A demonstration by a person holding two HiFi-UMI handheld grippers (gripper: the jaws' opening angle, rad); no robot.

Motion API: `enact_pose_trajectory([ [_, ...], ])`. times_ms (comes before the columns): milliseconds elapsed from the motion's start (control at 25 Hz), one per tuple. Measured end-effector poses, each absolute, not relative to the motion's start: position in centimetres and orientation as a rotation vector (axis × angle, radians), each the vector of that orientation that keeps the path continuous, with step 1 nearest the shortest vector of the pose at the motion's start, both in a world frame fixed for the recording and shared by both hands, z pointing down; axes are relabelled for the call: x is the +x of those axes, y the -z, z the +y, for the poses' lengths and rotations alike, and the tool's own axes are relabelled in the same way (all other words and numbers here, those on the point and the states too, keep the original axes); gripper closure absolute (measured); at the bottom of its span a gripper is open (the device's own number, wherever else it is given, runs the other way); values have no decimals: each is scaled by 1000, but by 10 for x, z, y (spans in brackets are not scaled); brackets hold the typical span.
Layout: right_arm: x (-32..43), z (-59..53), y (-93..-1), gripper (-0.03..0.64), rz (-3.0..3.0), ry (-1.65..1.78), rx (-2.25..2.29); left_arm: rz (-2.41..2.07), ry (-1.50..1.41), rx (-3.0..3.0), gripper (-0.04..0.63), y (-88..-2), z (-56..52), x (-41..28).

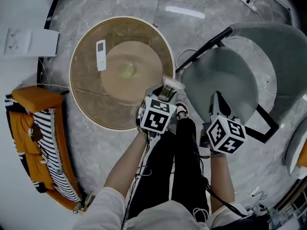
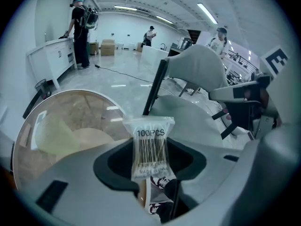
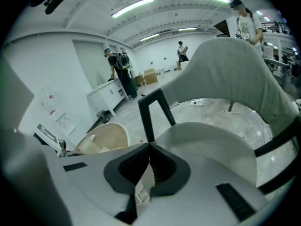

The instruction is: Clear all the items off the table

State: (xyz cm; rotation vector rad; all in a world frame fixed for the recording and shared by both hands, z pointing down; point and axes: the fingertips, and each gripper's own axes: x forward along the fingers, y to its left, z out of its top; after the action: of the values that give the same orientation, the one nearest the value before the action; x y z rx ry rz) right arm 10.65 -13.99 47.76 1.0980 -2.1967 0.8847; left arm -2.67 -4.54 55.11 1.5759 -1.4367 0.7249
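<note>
Clear packet of thin sticks (image 2: 149,147), marked 100PCS, stood upright, pinched between the jaws of the left hand-held gripper (image 2: 150,166) at the round bench's (image 1: 86,99) near rim. Remote control (image 1: 100,55) lay well ahead and left of it. Right hand-held gripper (image 3: 149,161) was pressed together, empty, facing the grey chair (image 3: 211,140).

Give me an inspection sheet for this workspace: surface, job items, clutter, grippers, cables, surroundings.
Surface: round table, mostly bare.
Job's things: remote control lies on the table; packet of cotton swabs held at the table's rim.
Clutter: nothing seen.
Grippers: left gripper shut on the packet; right gripper shut, empty, over the chair.
Cables: loose cable on the floor by the chair; power strip further off.
Surroundings: grey chair, orange and striped fabric, people in the background.
</note>
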Motion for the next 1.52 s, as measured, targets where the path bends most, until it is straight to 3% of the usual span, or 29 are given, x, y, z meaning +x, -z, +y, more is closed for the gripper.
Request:
enact_pose_trajectory([
  [520, 216, -176, -496, 592, -2068, -984, 1342, -1250, -871, 1722, 396, -576, -129, 74],
  [1160, 260, -192, -505, 592, -2005, -1013, 1402, -1235, -869, 1716, 393, -599, -183, 111],
  [1240, 260, -194, -506, 592, -2006, -1009, 1394, -1239, -776, 1713, 371, -600, -188, 114],
  [1360, 258, -195, -507, 593, -2005, -1002, 1382, -1200, -689, 1702, 273, -602, -188, 119],
  [1520, 251, -197, -504, 592, -2015, -992, 1366, -1217, -681, 1704, 268, -598, -183, 113],
])
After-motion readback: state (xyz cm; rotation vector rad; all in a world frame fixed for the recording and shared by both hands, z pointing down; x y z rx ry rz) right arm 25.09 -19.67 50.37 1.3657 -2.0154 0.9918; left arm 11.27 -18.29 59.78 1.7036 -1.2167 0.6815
